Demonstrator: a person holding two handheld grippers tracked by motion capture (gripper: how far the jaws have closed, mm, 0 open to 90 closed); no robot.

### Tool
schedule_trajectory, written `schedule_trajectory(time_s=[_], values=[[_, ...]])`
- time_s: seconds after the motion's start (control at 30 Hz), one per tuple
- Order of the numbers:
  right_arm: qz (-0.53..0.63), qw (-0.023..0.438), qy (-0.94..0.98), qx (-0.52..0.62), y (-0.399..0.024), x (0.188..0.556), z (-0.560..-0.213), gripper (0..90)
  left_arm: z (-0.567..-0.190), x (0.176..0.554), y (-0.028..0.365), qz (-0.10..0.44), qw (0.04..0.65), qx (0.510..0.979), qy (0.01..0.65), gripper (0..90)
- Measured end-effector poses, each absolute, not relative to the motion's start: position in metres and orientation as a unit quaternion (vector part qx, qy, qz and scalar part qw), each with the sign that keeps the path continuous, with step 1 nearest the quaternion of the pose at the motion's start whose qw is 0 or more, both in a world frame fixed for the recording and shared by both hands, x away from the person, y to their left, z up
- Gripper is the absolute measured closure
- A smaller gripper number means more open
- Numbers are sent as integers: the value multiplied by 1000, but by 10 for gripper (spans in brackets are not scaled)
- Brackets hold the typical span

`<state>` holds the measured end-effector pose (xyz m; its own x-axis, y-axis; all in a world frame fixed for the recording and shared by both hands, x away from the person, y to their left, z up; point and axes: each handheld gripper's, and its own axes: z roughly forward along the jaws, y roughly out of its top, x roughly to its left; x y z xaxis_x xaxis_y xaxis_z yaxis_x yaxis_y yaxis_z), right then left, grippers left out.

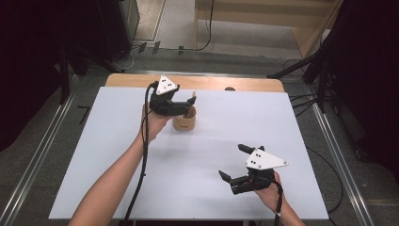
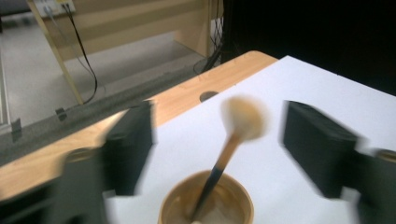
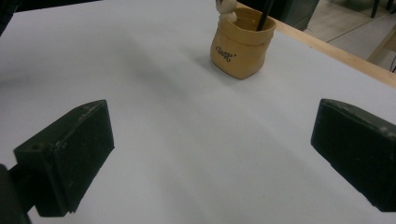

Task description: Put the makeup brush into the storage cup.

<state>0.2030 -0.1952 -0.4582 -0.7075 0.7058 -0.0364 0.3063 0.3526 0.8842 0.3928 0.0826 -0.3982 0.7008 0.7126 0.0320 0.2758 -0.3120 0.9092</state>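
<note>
Where the white tabletop (image 1: 117, 179) carries its load, the count is short: one tan cup (image 1: 184, 121), one brush (image 2: 229, 149) standing in it, and two claws, one in each of the person's hands. The cup is a small, soft-sided container with dark lettering on its wall, seen in the right gripper view (image 3: 241, 44); it sits toward the far middle of the tabletop, near the bare wooden strip along the far edge. From above, in the left gripper view, the cup's round mouth (image 2: 208, 205) holds a single brush: a dark handle leans up out of the opening and ends in a pale, rounded bristle head, blurred. The left claw (image 1: 188, 104) hangs just over the cup, its jaws spread apart on either side of the brush head and touching neither brush nor cup. The right claw (image 1: 233, 162) rests well apart from the cup, at the near right of the tabletop, jaws likewise spread wide with only bare white surface between them. One cable (image 1: 143, 160) trails from the left claw along the forearm toward the near edge.
</note>
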Motion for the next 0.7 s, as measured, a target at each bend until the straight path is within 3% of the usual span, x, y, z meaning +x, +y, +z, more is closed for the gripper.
schedule_trajectory(time_s=[0.43,0.7], values=[[481,202,792,318,-205,206,-456,1,-395,369,107,221,495,779,317,30],[490,202,785,320,-212,206,-455,0,-392,353,125,224,500,777,310,21]])
